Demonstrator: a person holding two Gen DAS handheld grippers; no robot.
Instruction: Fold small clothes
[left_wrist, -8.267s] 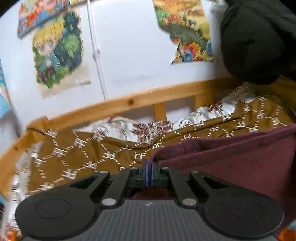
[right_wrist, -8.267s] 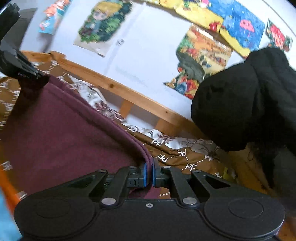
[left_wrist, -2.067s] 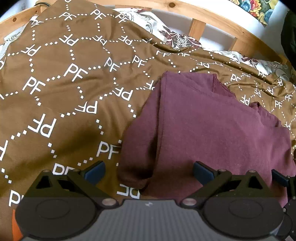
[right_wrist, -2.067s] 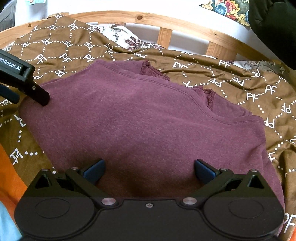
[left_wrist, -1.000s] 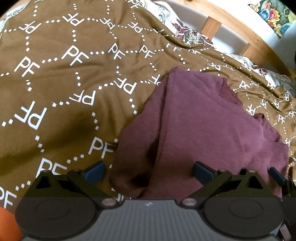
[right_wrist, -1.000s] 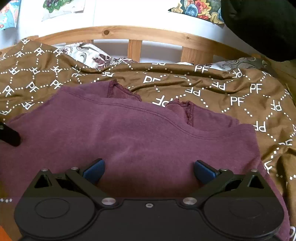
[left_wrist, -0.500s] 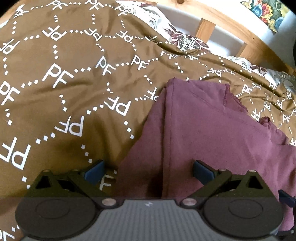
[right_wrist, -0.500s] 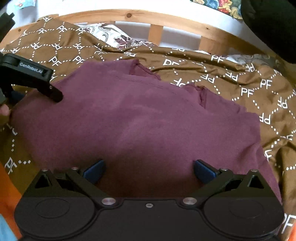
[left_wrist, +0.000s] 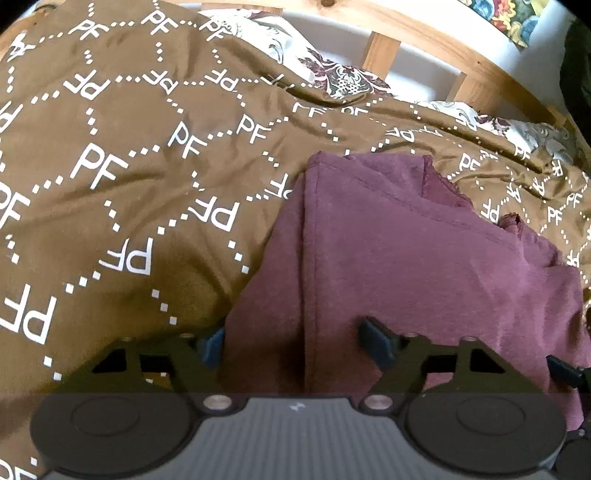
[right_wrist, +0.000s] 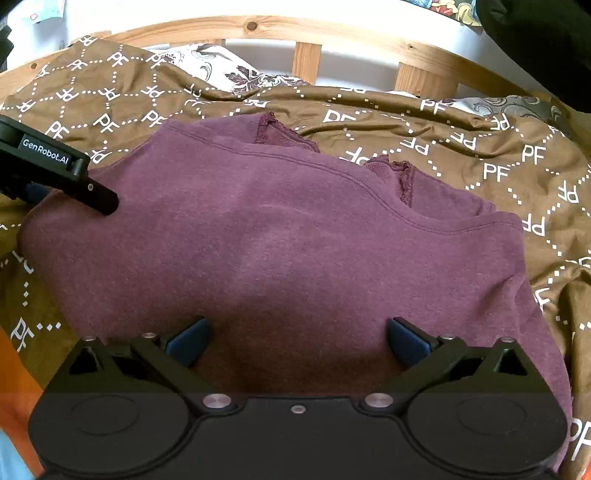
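Left gripper (left_wrist: 291, 343) lower centre, jaws closing around shirt (right_wrist: 295, 251) edge fold; right gripper (right_wrist: 297, 341) spread wide over shirt, empty. One fold done; more folds left.

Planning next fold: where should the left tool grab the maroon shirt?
Probably the folded near-left edge of the shirt, approached from the left side. The layers stack there into a raised ridge, already between the closing left tool fingers.
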